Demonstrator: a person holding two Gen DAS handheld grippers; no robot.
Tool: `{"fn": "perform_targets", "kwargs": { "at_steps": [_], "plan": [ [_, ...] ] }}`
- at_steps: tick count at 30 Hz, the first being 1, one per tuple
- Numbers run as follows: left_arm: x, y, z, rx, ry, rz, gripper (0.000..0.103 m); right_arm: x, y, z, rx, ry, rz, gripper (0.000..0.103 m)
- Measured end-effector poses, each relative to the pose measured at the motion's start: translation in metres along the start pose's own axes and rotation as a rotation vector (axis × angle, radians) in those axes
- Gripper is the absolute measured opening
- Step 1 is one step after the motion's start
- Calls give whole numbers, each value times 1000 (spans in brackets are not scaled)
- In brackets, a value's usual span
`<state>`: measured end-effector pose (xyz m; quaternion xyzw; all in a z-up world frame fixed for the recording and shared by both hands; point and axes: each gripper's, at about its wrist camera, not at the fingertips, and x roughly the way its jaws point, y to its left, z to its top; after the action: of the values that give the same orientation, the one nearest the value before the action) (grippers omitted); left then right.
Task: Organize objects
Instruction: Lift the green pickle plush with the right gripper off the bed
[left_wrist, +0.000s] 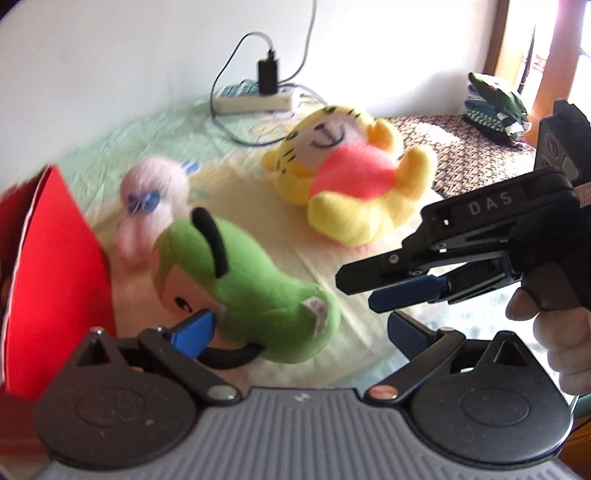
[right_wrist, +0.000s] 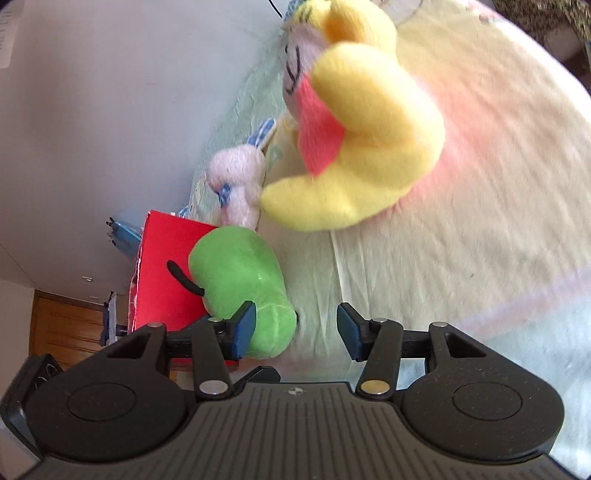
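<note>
Lying on the bed sheet (left_wrist: 332, 254) at about 7 o'clock in the left wrist view, the green plush toy (left_wrist: 255, 291) is resting against the red box (left_wrist: 55, 280), which is standing at 9 o'clock. The left gripper (left_wrist: 299, 328) is sitting low behind the toy with its jaws spread apart; one blue fingertip (left_wrist: 195, 328) is showing right at the toy's face, though whether it is touching is hard to tell, and the other fingertip is standing clear at 5 o'clock. A black loop (left_wrist: 229, 356) is curling out from under the toy just beside that fingertip.

The right gripper (left_wrist: 358, 291) is reaching in from 3 o'clock, held in a hand (left_wrist: 554, 332), its fingers nearly together and gripping nothing in that view. In its own view the right gripper (right_wrist: 295, 328) is showing its jaws apart, with the green toy just at the 8 o'clock finger.

The yellow tiger plush (left_wrist: 351, 173) is lying on its back near 12 o'clock, well apart from the green toy. A small pink plush (left_wrist: 151, 206) is sitting between the box and the tiger. A power strip (left_wrist: 255, 98) with a black charger is lying against the wall beyond.
</note>
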<state>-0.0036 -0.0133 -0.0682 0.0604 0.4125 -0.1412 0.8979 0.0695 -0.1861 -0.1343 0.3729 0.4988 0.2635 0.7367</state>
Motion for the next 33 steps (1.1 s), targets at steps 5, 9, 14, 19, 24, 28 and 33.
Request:
{"fn": "perform_targets", "kwargs": {
  "at_steps": [5, 9, 14, 19, 24, 28, 33],
  "plan": [
    [4, -9, 9, 35, -4, -24, 100, -6, 11, 4, -55, -50, 75, 54],
    [7, 3, 6, -17, 23, -37, 100, 7, 22, 10, -130, -66, 24, 54],
    [19, 29, 5, -140, 65, -49, 100, 20, 21, 26, -159, -72, -15, 54],
    [33, 50, 11, -261, 83, -109, 100, 21, 11, 38, -102, -60, 12, 57],
    [48, 67, 20, -332, 104, -124, 100, 27, 4, 38, 5, -39, 47, 56],
    [47, 77, 19, -350, 106, -135, 100, 29, -6, 33, 121, -14, 112, 56],
    [44, 81, 18, -307, 113, -101, 100, 35, -5, 23, 145, 29, 173, 55]
  ]
}}
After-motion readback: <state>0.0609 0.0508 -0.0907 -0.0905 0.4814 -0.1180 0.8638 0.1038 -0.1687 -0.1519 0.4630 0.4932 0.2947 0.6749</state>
